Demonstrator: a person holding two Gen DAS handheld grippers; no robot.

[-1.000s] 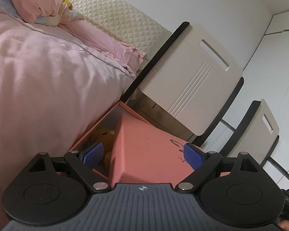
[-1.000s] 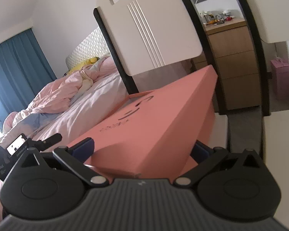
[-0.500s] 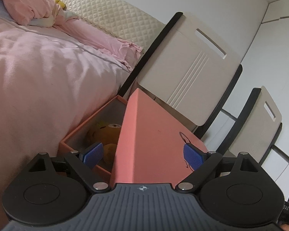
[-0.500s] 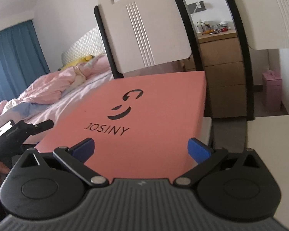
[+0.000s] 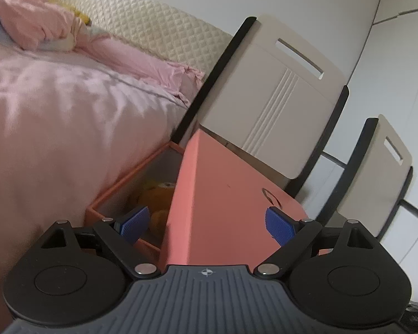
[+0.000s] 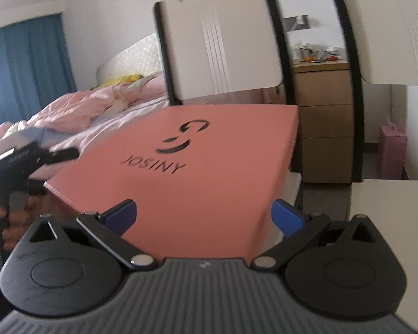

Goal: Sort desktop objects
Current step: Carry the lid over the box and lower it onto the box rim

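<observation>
A salmon-pink box lid (image 6: 209,167) with a black logo lies nearly flat between the fingers of my right gripper (image 6: 203,218). Both blue pads sit against its sides, so the gripper is shut on it. In the left wrist view the same lid (image 5: 231,208) hangs above the right part of the open pink box (image 5: 131,183). An orange plush toy (image 5: 158,197) lies inside the box. My left gripper (image 5: 206,222) stands wide at the lid's left end. Its left pad (image 5: 132,221) is clear of the lid, over the box opening.
A bed with pink bedding (image 5: 55,128) lies just left of the box. Two white chair backs (image 5: 270,97) stand behind it. A wooden drawer unit (image 6: 323,122) and a white tabletop edge (image 6: 390,211) are to the right. A hand (image 6: 11,217) holds the left gripper.
The lid has swung from steeply tilted to nearly flat in the right wrist view and come lower. In the left wrist view more of the box's inside and the toy show.
</observation>
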